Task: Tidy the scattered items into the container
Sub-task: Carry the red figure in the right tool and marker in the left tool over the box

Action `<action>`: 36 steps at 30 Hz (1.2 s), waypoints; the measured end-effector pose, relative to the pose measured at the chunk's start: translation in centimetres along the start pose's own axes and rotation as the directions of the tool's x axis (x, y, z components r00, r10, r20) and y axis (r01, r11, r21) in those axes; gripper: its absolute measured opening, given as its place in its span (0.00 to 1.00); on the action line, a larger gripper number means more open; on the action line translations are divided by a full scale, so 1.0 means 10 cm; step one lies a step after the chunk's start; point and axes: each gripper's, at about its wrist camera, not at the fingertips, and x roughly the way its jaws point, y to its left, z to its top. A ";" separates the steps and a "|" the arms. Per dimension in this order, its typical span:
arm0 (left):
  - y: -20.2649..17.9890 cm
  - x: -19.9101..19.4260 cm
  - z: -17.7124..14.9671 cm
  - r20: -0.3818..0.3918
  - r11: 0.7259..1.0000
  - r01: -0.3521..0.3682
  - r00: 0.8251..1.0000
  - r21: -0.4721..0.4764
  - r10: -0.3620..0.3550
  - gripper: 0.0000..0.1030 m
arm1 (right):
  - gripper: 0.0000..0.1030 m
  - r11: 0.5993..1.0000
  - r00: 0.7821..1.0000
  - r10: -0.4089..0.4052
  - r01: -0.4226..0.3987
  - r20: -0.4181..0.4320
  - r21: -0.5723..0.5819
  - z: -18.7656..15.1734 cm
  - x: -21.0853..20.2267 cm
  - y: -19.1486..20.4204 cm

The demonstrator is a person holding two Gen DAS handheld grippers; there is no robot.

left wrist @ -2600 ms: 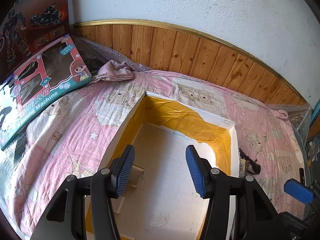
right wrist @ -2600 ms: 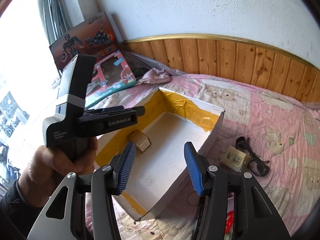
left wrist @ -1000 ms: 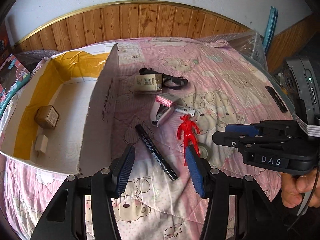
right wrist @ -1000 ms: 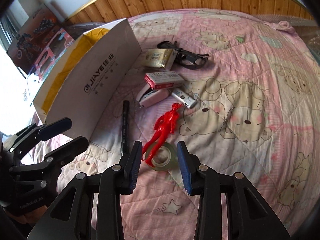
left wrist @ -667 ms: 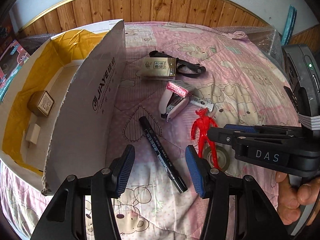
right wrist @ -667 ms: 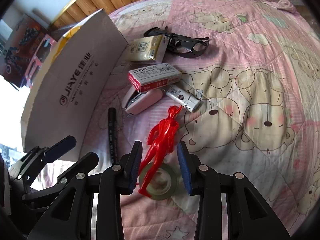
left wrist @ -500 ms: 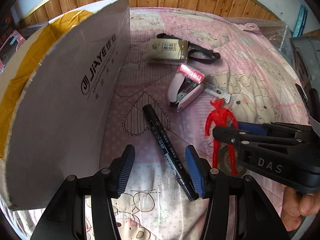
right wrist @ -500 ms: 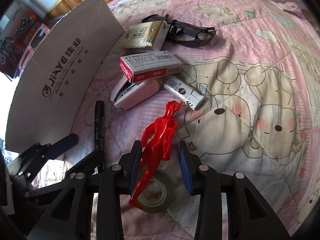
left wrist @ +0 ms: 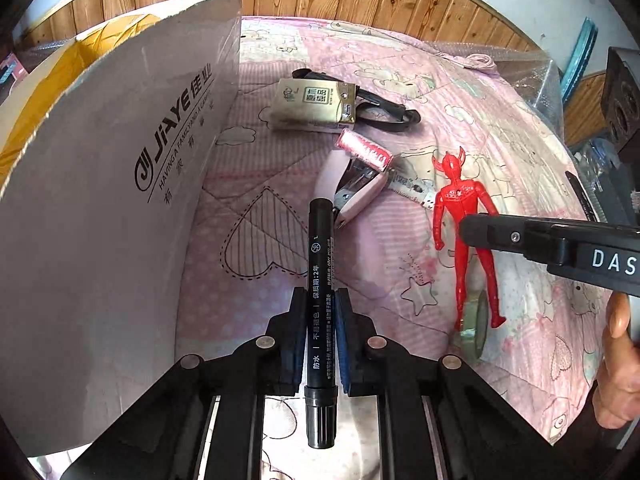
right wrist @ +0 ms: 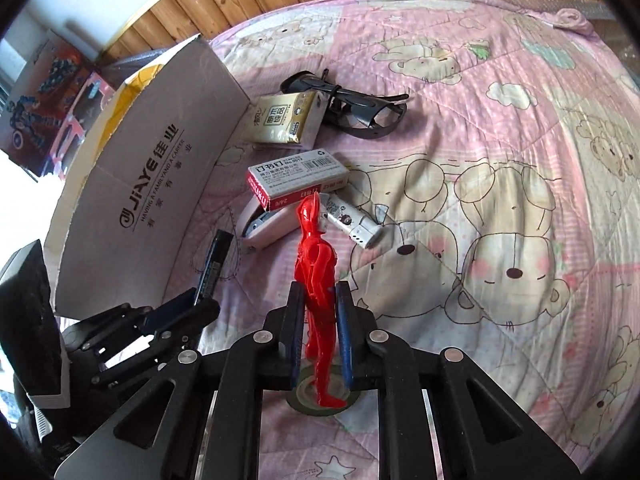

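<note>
Gripping the black marker point(left wrist: 320, 300) between our left gripper point(left wrist: 319, 306) pads, we hold it beside the cardboard box point(left wrist: 100, 208), which stands at nine o'clock. Our right gripper point(right wrist: 319, 310) is clamped on the red figure point(right wrist: 316, 280), above the tape roll point(right wrist: 308, 400); stapler point(right wrist: 268, 226), staple box point(right wrist: 296, 176) and glasses point(right wrist: 360, 108) lie toward twelve o'clock on the pink quilt point(right wrist: 500, 160).

Our left gripper point(left wrist: 319, 312) points forward and down, its two blue-padded fingers point(left wrist: 297, 334) drawn in tight against a thin black object held lengthwise between them. Our right gripper point(right wrist: 319, 320) sits just beside it at about the same height, its fingers point(right wrist: 344, 332) likewise pressed in on a red object that juts out ahead. At the right edge of the left wrist view, our right hand point(left wrist: 618, 380) wraps the handle of its tool.
</note>
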 end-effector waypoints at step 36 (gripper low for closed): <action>-0.17 -1.06 0.22 0.211 0.999 0.024 0.977 0.029 -0.030 0.14 | 0.15 0.995 0.981 0.093 -0.087 0.170 -0.046 -0.05 -0.74 0.60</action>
